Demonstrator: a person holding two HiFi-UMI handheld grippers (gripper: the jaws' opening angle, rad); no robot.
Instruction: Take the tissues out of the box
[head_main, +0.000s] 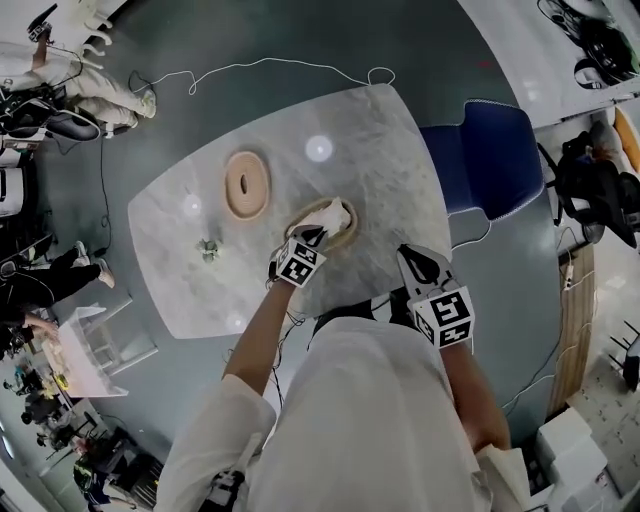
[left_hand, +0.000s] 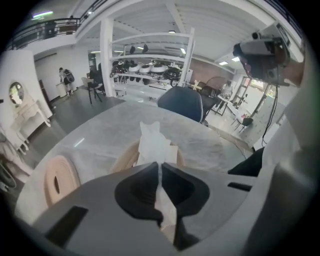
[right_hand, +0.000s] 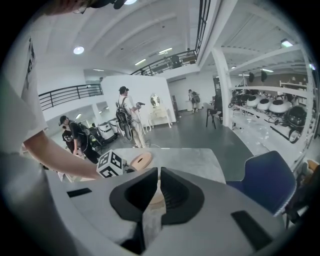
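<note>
- White-clad shoulders and arms of the person fill the bottom of the head view; both grippers reach out from there over the marble table (head_main: 372, 140)
- Left gripper (head_main: 316, 237) is over the round wooden tissue box (head_main: 351, 228), and its jaws are clamped on a white tissue (head_main: 331, 212) that stands up out of the box's mouth
- Judging by this, the task is at an early pull: the tissue is gripped but its lower part is not yet out of the box, and no loose tissue lies on the table
- Right gripper (head_main: 411, 253) hangs near the table's near edge, well apart from the box, jaws together with nothing plainly held
- Ring-shaped lid (head_main: 232, 186) lies flat beside the box, already off, so the opening is clear
- Small greenish thing (head_main: 208, 250), too small to name, sits near the lid, out of the way
- Blue chair (head_main: 488, 150) stands at the table's far side; nothing blocks lifting the tissue straight up, though the light box may rise with it, as nothing steadies it
</note>
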